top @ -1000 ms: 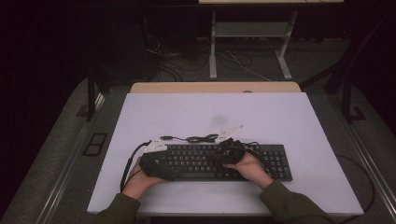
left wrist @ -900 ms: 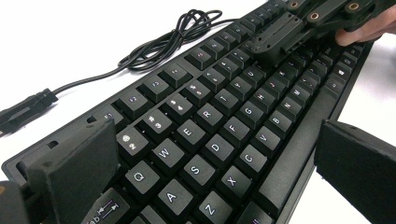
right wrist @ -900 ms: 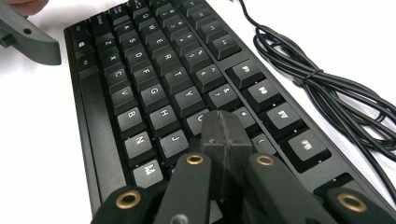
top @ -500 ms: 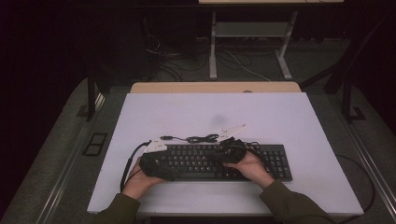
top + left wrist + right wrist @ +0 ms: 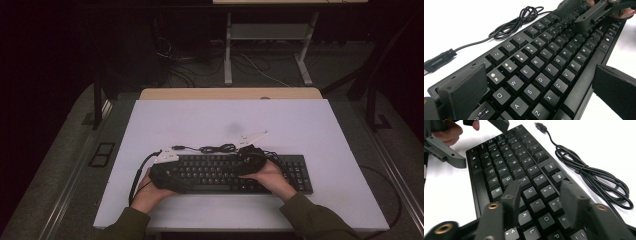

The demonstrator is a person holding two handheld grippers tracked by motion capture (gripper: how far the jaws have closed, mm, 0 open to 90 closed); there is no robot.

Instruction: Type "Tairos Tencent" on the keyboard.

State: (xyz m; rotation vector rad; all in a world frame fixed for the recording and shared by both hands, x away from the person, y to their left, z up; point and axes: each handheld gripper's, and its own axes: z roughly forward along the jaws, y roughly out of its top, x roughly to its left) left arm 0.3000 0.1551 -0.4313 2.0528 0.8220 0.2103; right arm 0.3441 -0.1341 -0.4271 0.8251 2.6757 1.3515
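Barely shifted from half a second back: both claws over the same keyboard ends, keyboard unmoved.

Lying flat near the counter's (image 5: 320,120) front edge, left of centre: keyboard (image 5: 225,172), rigid, likely moderately light, smooth plastic, keycaps loose-prone, so best taken by the front and back rims. Coiled just behind it toward the back edge: limp cable (image 5: 217,148), apt to drag. Spread wide across the left end, grasping nothing: left claw (image 5: 536,87). Parted above mid keys, also empty: right claw (image 5: 539,195).

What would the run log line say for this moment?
left hand-held gripper: open, straddling keyboard left end | right hand-held gripper: open above keys | cable: bundled behind keyboard
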